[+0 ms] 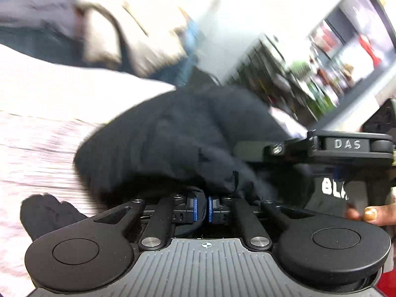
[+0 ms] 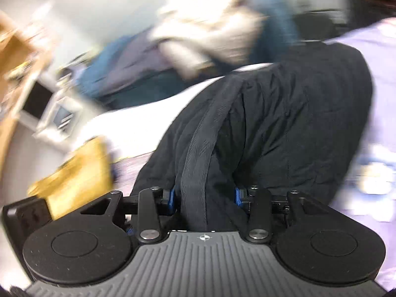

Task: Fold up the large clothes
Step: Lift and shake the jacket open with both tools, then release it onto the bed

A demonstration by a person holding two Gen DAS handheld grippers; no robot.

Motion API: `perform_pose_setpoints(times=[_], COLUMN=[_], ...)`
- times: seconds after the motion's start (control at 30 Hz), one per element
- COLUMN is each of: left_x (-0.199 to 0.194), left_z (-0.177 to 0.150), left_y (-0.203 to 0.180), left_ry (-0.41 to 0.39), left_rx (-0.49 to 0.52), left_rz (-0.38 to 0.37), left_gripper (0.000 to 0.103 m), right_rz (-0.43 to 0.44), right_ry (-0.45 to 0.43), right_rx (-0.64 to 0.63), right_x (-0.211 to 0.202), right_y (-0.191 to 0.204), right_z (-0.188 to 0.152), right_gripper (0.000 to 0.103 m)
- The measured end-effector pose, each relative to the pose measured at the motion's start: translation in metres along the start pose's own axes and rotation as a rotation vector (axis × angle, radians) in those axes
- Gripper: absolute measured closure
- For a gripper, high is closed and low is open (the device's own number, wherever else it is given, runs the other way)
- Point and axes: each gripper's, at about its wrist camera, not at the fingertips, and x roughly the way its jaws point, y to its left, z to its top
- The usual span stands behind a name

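- The garment (image 1: 173,136) is plain black, with white letters on one part at the right of the left wrist view.
- Its strap-like band (image 2: 198,153) is black too, finely ribbed.
- The bed cover (image 1: 37,148) is pale pink with faint streaks.
- The piled clothes (image 1: 118,29) are cream, blue and grey.
- The gripper pads (image 2: 170,198) are blue.
- A blurred box (image 2: 79,173) is yellow.

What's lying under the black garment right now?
The black garment rests on a pale pinkish-lavender sheet, which shows around its edges in both wrist views. Whatever lies beneath its bunched middle is covered. Both the left gripper and right gripper grip its folds.
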Motion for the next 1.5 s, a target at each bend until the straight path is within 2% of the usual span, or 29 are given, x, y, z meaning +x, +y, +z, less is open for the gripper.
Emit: perform_pose_setpoints(times=[0.13, 0.2, 0.27, 0.33, 0.4, 0.43, 0.47, 0.5, 0.53, 0.6, 0.63, 0.67, 0.7, 0.73, 0.77, 0.83, 0.87, 0.93, 1.0, 1.1, 1.17, 1.23, 1.3, 1.37, 1.43, 1.5], left_x=[-0.098, -0.13, -0.149, -0.139, -0.115, -0.095, -0.097, -0.079, -0.056, -0.015, 0.005, 0.027, 0.049, 0.065, 0.082, 0.105, 0.108, 0.09, 0.07, 0.031, 0.002, -0.033, -0.058, -0.066, -0.073, -0.078], left_z=[-0.017, -0.029, -0.037, -0.039, -0.031, -0.027, -0.027, -0.022, -0.016, -0.007, -0.004, -0.002, -0.001, -0.007, -0.011, -0.019, -0.022, -0.027, -0.024, -0.012, -0.007, -0.009, -0.017, -0.024, -0.034, -0.045], left_y=[0.017, 0.021, 0.016, 0.013, 0.006, 0.005, 0.01, 0.011, 0.009, -0.002, -0.016, -0.032, -0.046, -0.056, -0.064, -0.078, -0.085, -0.096, -0.099, -0.086, -0.073, -0.058, -0.034, -0.013, 0.016, 0.043], left_ry=[-0.13, -0.169, -0.192, -0.193, -0.189, -0.186, -0.181, -0.17, -0.149, -0.084, -0.049, -0.009, 0.032, 0.064, 0.101, 0.153, 0.167, 0.092, 0.047, 0.046, -0.014, -0.099, -0.144, -0.141, -0.12, -0.109], left_rx=[-0.083, -0.123, -0.11, -0.098, -0.062, -0.047, -0.056, -0.071, -0.071, -0.057, -0.02, 0.021, 0.038, 0.045, 0.059, 0.091, 0.105, 0.156, 0.196, 0.118, 0.048, 0.009, -0.014, -0.031, -0.081, -0.157], left_rz=[0.138, 0.223, 0.301, 0.342, 0.338, 0.319, 0.284, 0.246, 0.205, 0.137, 0.116, 0.098, 0.074, 0.046, 0.013, 0.003, 0.005, 0.03, 0.011, -0.052, -0.09, -0.063, 0.011, 0.153, 0.273, 0.334], left_gripper=[0.042, 0.042, 0.042, 0.042, 0.043, 0.042, 0.041, 0.041, 0.039, 0.036, 0.032, 0.021, 0.016, 0.005, 0.0, 0.0, 0.0, 0.0, 0.0, 0.0, 0.0, 0.0, 0.0, 0.0, 0.0, 0.0], right_rz=[0.234, 0.335, 0.441, 0.467, 0.427, 0.39, 0.345, 0.275, 0.17, -0.016, -0.109, -0.217, -0.301, -0.372, -0.42, -0.5, -0.523, -0.541, -0.52, -0.435, -0.389, -0.354, -0.324, -0.319, -0.351, -0.407], right_ry=[0.107, 0.161, 0.213, 0.223, 0.195, 0.166, 0.125, 0.081, 0.034, -0.038, -0.059, -0.077, -0.091, -0.104, -0.113, -0.133, -0.144, -0.165, -0.167, -0.171, -0.175, -0.207, -0.21, -0.178, -0.125, -0.04], right_rx=[-0.159, -0.21, -0.217, -0.205, -0.165, -0.143, -0.126, -0.12, -0.119, -0.131, -0.132, -0.125, -0.113, -0.096, -0.076, -0.041, -0.033, -0.023, -0.025, -0.043, -0.091, -0.148, -0.188, -0.229, -0.27, -0.282], right_x=[0.03, 0.047, 0.062, 0.07, 0.076, 0.076, 0.072, 0.068, 0.061, 0.04, 0.028, 0.016, 0.005, -0.01, -0.022, -0.047, -0.057, -0.076, -0.089, -0.081, -0.068, -0.068, -0.06, -0.044, -0.02, 0.01], right_y=[0.083, 0.113, 0.133, 0.138, 0.127, 0.116, 0.101, 0.087, 0.073, 0.047, 0.034, 0.019, 0.005, -0.011, -0.022, -0.044, -0.048, -0.049, -0.048, -0.031, -0.009, 0.017, 0.037, 0.056, 0.069, 0.075], right_z=[-0.013, -0.02, -0.027, -0.032, -0.031, -0.031, -0.033, -0.033, -0.034, -0.029, -0.026, -0.024, -0.023, -0.024, -0.025, -0.034, -0.039, -0.054, -0.063, -0.064, -0.056, -0.048, -0.036, -0.027, -0.022, -0.022], right_gripper=[0.056, 0.056, 0.056, 0.055, 0.052, 0.047, 0.045, 0.039, 0.03, 0.027, 0.025, 0.023, 0.023, 0.023, 0.022, 0.02, 0.019, 0.016, 0.016, 0.016, 0.016, 0.012, 0.003, 0.003, 0.003, 0.003])
